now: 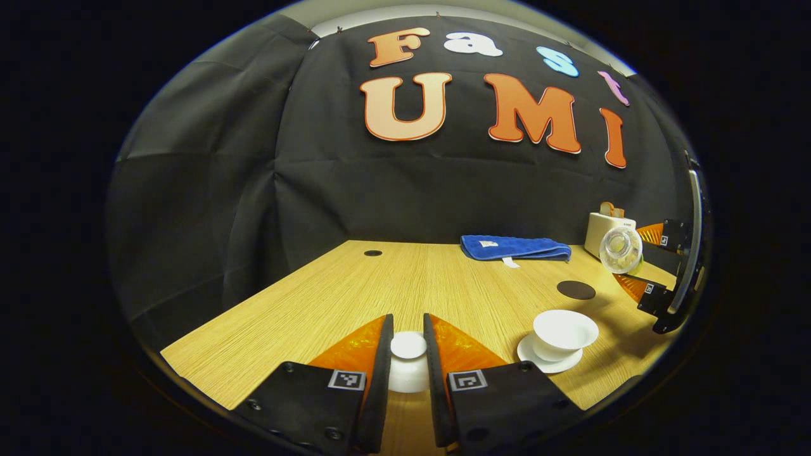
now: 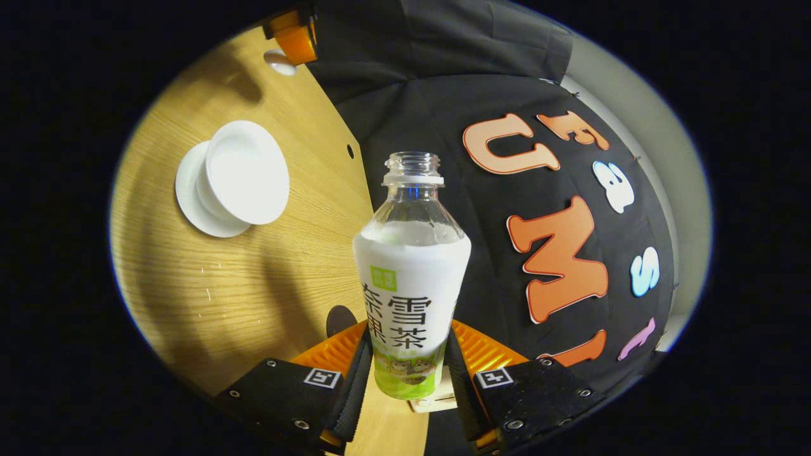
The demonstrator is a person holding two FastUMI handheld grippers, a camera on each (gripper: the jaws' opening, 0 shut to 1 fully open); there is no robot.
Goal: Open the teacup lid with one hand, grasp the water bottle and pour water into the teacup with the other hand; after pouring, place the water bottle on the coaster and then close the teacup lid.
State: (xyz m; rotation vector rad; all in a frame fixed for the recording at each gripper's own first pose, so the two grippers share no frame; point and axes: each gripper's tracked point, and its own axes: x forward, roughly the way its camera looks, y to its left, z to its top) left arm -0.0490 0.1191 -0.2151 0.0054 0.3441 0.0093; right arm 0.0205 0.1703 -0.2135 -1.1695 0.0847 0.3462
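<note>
Fingers of left gripper (image 1: 408, 354) clamp round white lid (image 1: 408, 346); right gripper (image 2: 408, 373) grips clear capless bottle (image 2: 412, 278), seemingly tilted.

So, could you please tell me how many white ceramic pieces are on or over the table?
3: the teacup standing on its saucer near the table's front edge, and the lid held between the left gripper fingers, beside them.
</note>
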